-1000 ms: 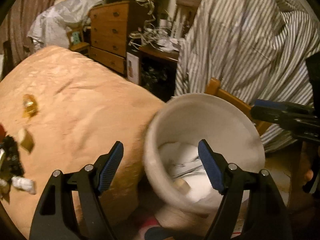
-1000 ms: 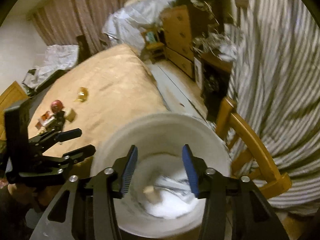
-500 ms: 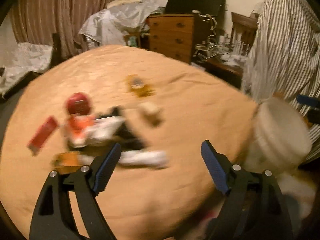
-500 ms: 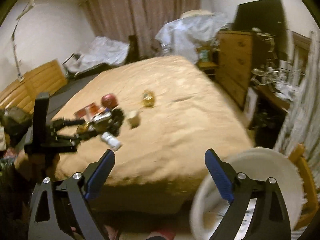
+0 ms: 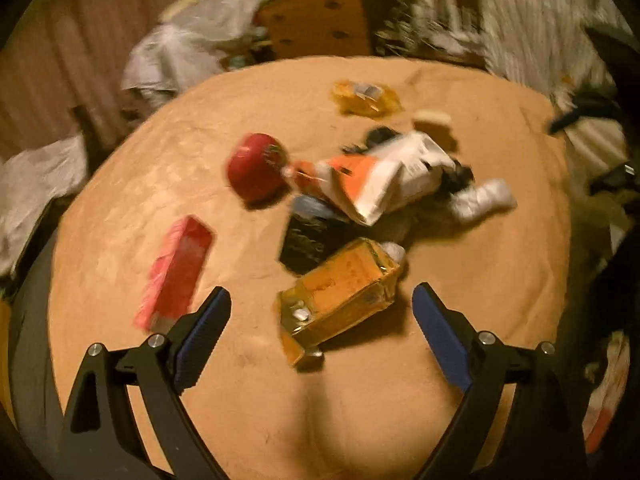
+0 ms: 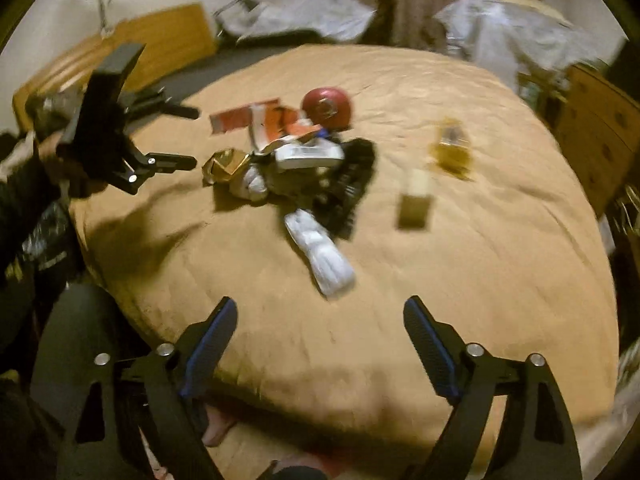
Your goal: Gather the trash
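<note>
Left gripper (image 5: 322, 316) hangs over the near edge of the tan bed cover (image 5: 460, 380), jaws wide and empty; they have just been opening further. Left of it lies the red flat box (image 5: 176, 268), long axis running from near-left up toward far-right, just beyond the left finger (image 5: 200, 340). Dead ahead between the fingers' lines sits the amber clear carton (image 5: 340, 292), nearest piece of trash to this tool (nothing pinched yet). Its long axis goes diagonal, near-left end to far-right end. So the jaws span roughly along that axis; my guess is the wrist needs a roll to close across the narrow sides.

Behind it: a black packet (image 5: 308, 240), the red round thing (image 5: 256, 172), the white-and-orange bag (image 5: 392, 176), and a yellow wrapper (image 5: 366, 98) farther back. All blurred, details unclear.

Right gripper (image 6: 320, 344) is also wide and empty, its jaws having just closed in a little, nothing between them. Straight ahead lies the white crumpled wrapper (image 6: 320, 256), long axis from far-left to near-right, near end pointing at the right finger (image 6: 428, 344). This hand is nearer to it; the left one is nearer the carton. A small tan block (image 6: 416, 200) sits right of the pile, apart from it.
</note>
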Action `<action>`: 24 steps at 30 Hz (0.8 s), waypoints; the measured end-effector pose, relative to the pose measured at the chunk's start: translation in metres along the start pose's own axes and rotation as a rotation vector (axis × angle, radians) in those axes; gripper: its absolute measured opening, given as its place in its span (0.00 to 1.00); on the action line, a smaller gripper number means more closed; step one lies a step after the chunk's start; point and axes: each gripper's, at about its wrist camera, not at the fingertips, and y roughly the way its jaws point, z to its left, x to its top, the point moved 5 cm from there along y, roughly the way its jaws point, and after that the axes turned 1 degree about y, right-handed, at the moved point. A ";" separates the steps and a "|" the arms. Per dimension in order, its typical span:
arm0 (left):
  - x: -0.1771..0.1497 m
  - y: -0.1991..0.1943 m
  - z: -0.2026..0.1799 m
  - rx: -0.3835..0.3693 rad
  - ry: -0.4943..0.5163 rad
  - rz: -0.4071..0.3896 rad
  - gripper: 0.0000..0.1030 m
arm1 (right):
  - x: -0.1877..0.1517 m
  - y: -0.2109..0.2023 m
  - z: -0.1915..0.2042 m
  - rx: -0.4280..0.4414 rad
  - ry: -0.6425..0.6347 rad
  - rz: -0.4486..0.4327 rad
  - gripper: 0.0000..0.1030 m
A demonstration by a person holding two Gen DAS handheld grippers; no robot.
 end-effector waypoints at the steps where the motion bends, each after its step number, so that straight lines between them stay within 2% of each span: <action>1: 0.000 0.007 -0.002 -0.006 0.022 0.010 0.86 | 0.009 0.015 0.005 0.005 -0.030 0.020 0.78; 4: -0.003 0.032 -0.008 -0.024 0.090 0.046 0.86 | 0.022 0.054 0.010 -0.016 -0.094 0.082 0.73; 6: -0.007 0.042 -0.006 -0.033 0.091 0.058 0.86 | 0.026 0.073 0.007 -0.027 -0.106 0.113 0.69; 8: -0.011 0.051 -0.003 -0.046 0.073 0.062 0.86 | 0.023 0.090 0.007 -0.027 -0.105 0.141 0.56; 9: -0.013 0.054 -0.002 -0.052 0.051 0.064 0.84 | 0.022 0.096 0.006 -0.037 -0.107 0.152 0.53; 13: -0.020 0.052 -0.008 -0.139 -0.060 0.071 0.60 | 0.021 0.095 0.001 -0.056 -0.068 0.129 0.32; 19: -0.034 0.029 -0.043 -0.311 -0.152 0.112 0.57 | 0.003 0.074 0.008 0.002 0.006 0.142 0.30; 20: -0.036 0.026 -0.049 -0.317 -0.152 0.117 0.57 | 0.001 0.071 0.010 0.012 0.018 0.142 0.30; 22: -0.040 0.024 -0.052 -0.254 -0.170 0.111 0.57 | -0.001 0.072 0.015 0.037 0.034 0.141 0.32; 24: -0.042 0.023 -0.051 -0.212 -0.196 0.091 0.57 | -0.003 0.071 0.017 0.016 0.017 0.137 0.37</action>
